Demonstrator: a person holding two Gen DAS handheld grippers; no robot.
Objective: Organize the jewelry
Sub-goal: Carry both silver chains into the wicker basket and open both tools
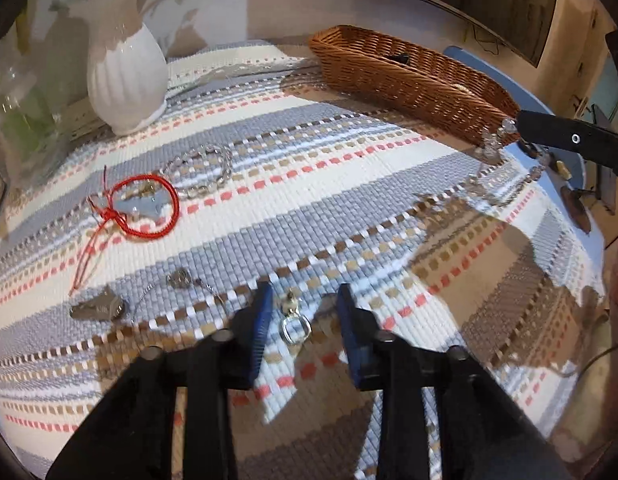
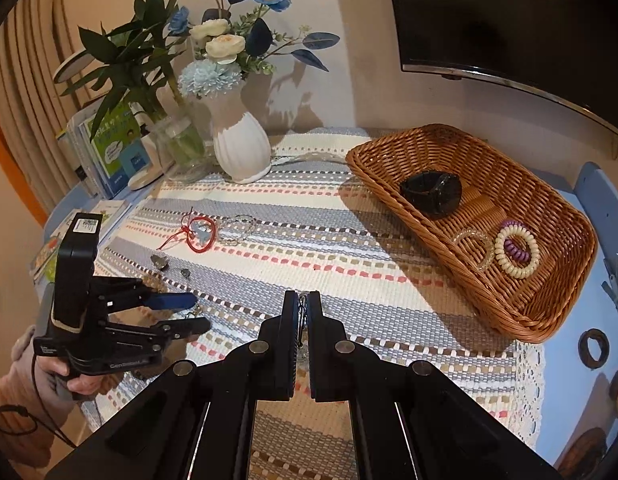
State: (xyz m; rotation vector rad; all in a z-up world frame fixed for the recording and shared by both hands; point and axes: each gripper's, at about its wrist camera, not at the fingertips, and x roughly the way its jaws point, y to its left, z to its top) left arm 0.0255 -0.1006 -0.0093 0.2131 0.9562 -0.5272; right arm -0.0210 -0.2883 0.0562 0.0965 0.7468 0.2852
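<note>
Open room: we see the striped woven cloth (image 2: 349, 256) covering the worktop, with a broad bare band between the two tools and the brown wicker basket (image 2: 549, 304); the cloth's lace hem ends just short of the blue worktop edge on the right.
Left tool: our left tool (image 1: 305, 300) stands with its blue pads apart, low over the cloth.
Ring: a small silver ring with a pale charm (image 1: 294, 322) lies on the cloth between those pads, touching neither.
Right tool: our right tool (image 2: 303, 304) is clamped on a clear beaded bracelet (image 1: 493, 148), which dangles above the cloth just beside the basket's near end.
Loose pieces: a red cord bracelet (image 1: 149, 208) and a clear bead bracelet (image 1: 201, 172) lie touching, left of the left tool; a grey metal clip (image 1: 97, 308) sits nearer.
Basket contents: a black watch (image 2: 431, 192), a clear hair coil (image 2: 475, 246), a cream and purple coil (image 2: 517, 250).
Obstacles: a white ribbed vase (image 2: 241, 148) stands at the far edge, well apart from both tools.
</note>
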